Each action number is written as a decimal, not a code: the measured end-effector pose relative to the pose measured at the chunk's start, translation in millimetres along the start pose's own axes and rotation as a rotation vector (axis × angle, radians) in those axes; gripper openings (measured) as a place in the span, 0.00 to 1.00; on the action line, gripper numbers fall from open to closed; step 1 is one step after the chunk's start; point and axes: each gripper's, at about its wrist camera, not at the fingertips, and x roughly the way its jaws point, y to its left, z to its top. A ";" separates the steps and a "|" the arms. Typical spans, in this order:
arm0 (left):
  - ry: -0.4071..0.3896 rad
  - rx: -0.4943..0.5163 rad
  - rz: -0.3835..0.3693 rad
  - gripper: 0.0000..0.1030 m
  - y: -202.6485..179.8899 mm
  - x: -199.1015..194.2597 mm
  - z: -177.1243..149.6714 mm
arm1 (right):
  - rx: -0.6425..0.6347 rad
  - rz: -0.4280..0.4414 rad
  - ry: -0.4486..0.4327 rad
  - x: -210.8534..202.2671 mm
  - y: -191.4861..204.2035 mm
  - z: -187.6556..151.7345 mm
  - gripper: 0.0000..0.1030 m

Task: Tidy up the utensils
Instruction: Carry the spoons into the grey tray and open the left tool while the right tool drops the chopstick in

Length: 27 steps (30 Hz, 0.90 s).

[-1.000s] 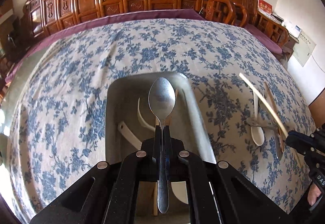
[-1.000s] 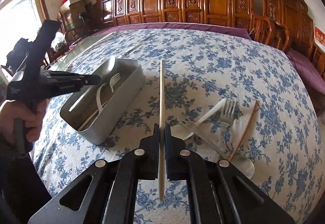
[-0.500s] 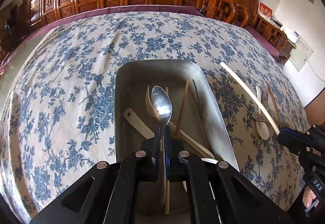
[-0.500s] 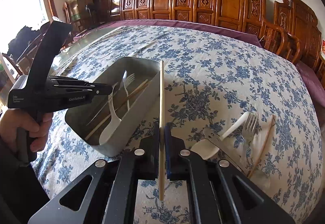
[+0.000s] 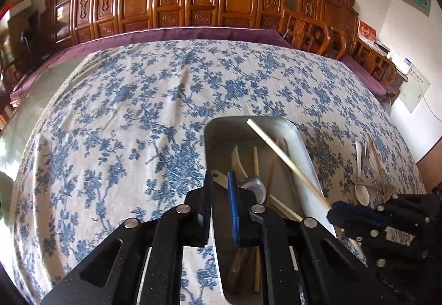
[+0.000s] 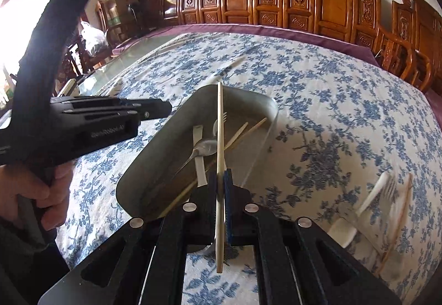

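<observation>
Left claw (image 5: pixel 221 180): jaws just parted, nothing between them. Metal spoon (image 6: pixel 205 147) lies in metal tray (image 6: pixel 132 180) on desk (image 6: pixel 331 111). Right claw (image 6: pixel 220 180): clamped on pale chopstick (image 6: pixel 220 125), above tray.

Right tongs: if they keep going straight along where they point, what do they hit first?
Probably the metal tray. The right tongs, shut on a pale chopstick, point down into it, so the chopstick tip likely meets the utensils inside, around the metal spoon. Depth is unclear.

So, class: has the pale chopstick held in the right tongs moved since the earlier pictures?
Yes. The pale chopstick, shut in the right tongs, has swung left from over the tablecloth to over the metal tray.
</observation>
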 end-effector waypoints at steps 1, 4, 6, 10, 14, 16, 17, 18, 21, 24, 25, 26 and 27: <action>-0.003 -0.005 0.004 0.11 3.7 -1.2 1.1 | 0.007 0.001 0.007 4.0 1.2 0.3 0.06; -0.008 -0.021 0.010 0.11 12.3 -2.7 2.9 | 0.038 0.016 0.030 17.6 2.8 1.3 0.06; -0.009 -0.029 0.011 0.11 16.6 -2.5 3.5 | 0.048 0.019 0.035 23.9 3.6 2.7 0.06; -0.010 -0.041 0.013 0.12 20.8 -2.9 3.7 | 0.067 0.031 0.047 33.9 6.2 7.6 0.06; -0.012 -0.041 0.014 0.14 21.9 -3.3 4.1 | 0.081 0.043 0.051 39.3 7.4 10.4 0.06; -0.013 -0.042 0.015 0.14 22.0 -3.5 4.2 | 0.091 0.055 0.051 39.5 5.0 10.5 0.07; -0.014 -0.040 0.014 0.15 21.8 -3.6 4.2 | 0.092 0.058 0.048 38.5 4.4 10.3 0.07; -0.016 -0.039 0.015 0.15 21.6 -4.1 4.0 | 0.088 0.063 0.036 35.9 3.6 9.9 0.07; -0.017 -0.032 0.013 0.17 19.7 -4.7 4.1 | 0.076 0.056 0.011 26.3 -0.2 9.7 0.07; -0.024 -0.025 0.009 0.23 16.9 -7.1 3.3 | 0.041 0.006 -0.030 6.9 -8.2 9.9 0.07; -0.027 -0.022 0.007 0.24 15.3 -8.2 3.2 | 0.030 -0.016 -0.042 -0.9 -13.3 8.4 0.07; -0.030 -0.020 0.005 0.27 13.7 -9.1 3.2 | 0.020 -0.042 -0.054 -9.6 -20.1 6.1 0.07; -0.033 -0.018 0.003 0.30 12.1 -9.8 3.2 | 0.014 -0.058 -0.060 -16.3 -26.3 3.5 0.07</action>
